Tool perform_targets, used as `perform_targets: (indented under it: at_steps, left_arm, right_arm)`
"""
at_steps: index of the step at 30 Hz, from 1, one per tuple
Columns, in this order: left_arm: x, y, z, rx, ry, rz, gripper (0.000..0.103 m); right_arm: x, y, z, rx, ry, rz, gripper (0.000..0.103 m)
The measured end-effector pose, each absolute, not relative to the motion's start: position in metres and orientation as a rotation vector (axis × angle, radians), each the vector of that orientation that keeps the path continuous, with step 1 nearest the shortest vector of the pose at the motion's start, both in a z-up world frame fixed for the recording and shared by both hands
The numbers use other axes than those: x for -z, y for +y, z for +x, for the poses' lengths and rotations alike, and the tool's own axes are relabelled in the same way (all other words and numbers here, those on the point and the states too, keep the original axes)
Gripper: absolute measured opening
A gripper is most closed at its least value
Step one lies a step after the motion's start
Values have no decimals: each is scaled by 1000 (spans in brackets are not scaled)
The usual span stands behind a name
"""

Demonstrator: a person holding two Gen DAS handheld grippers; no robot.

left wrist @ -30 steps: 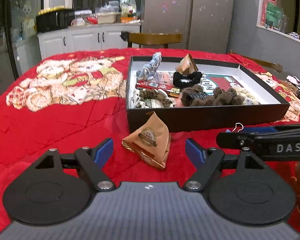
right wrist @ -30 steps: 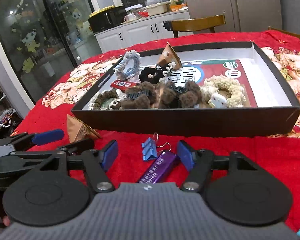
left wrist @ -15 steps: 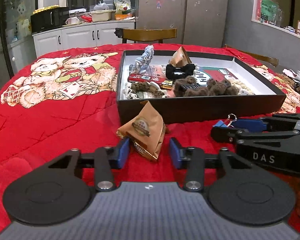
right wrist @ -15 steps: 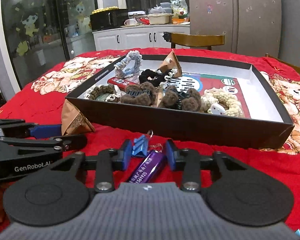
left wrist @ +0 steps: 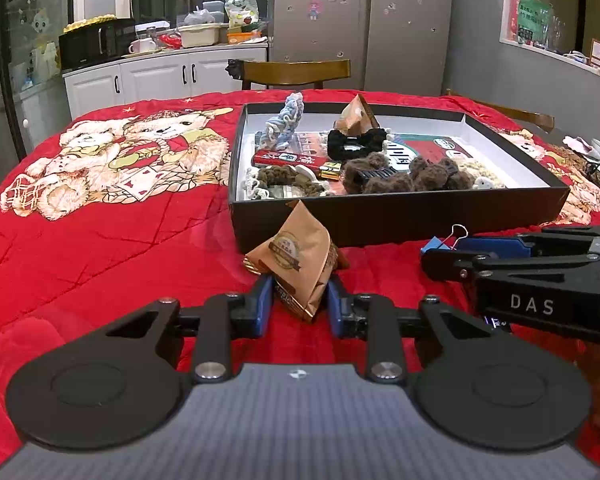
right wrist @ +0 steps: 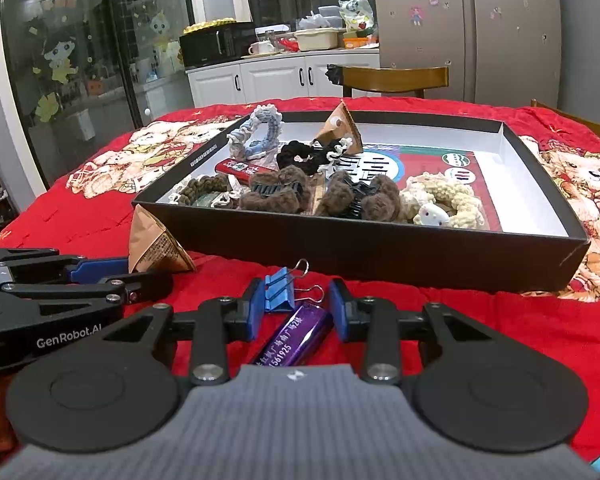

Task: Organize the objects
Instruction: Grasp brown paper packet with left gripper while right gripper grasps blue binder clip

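Observation:
A brown triangular snack packet point(left wrist: 296, 256) stands on the red blanket just in front of the black box point(left wrist: 399, 220). My left gripper point(left wrist: 297, 304) has its blue pads on both sides of the packet's lower part, its jaws still closing on it. In the right wrist view a blue binder clip point(right wrist: 279, 292) and a purple lighter point(right wrist: 300, 332) lie side by side. My right gripper point(right wrist: 298, 310) is shut on the pair, one pad against the clip, the other against the lighter. Each gripper shows from the side in the other's view.
The box point(right wrist: 359, 248) holds knitted hair ties, brown fuzzy hair clips, a red packet and another brown packet. The red bear-print blanket point(left wrist: 100, 208) covers the table. A wooden chair point(left wrist: 296, 72) stands behind it, and small items point(left wrist: 591, 152) lie at the far right edge.
Both pairs of jaws have come together from wide open. The left now pinches the brown packet, and the right closed on the clip and lighter half a second ago and has stayed there.

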State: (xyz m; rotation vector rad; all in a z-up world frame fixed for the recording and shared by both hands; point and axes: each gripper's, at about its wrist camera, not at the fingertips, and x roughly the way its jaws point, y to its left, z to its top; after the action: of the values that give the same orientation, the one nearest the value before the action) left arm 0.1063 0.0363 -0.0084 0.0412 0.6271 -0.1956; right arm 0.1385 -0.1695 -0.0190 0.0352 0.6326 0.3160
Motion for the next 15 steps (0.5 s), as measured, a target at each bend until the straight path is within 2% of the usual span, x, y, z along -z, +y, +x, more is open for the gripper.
perform_targets:
  at_steps: [11, 15]
  left_arm:
    - [9, 40, 115, 214, 627, 25, 34]
    - [9, 42, 115, 208, 625, 13, 28]
  right_arm:
    - [19, -173, 140, -324, 634, 64, 39]
    - [19, -174, 140, -325, 633, 73, 38]
